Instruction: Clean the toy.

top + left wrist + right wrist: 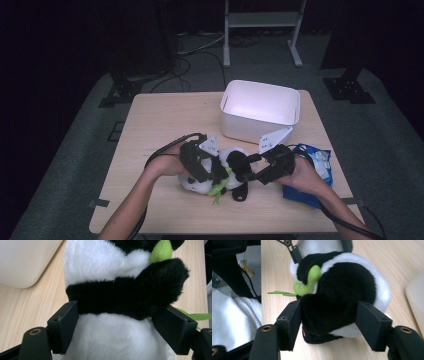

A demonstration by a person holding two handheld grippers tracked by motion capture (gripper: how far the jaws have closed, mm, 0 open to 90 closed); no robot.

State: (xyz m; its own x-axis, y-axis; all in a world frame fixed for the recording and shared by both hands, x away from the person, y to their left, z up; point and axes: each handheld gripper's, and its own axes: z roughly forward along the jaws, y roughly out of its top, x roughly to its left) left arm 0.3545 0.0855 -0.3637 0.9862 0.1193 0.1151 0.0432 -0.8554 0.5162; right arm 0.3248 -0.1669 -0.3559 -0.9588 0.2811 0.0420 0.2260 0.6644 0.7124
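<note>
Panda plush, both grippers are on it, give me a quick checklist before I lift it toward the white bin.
1. Left gripper on the panda plush: jaws sit against its body at the black band, ok.
2. Right gripper grip: its jaws flank a black limb, but whether the pads press cannot tell.
3. White bin open: its mouth faces up and the inside looks bare, ok.
4. Path to the bin: bare table lies between plush and bin, ok.
5. Blue snack bag: lies under the right hand, so it might get dragged, not ok.
</note>
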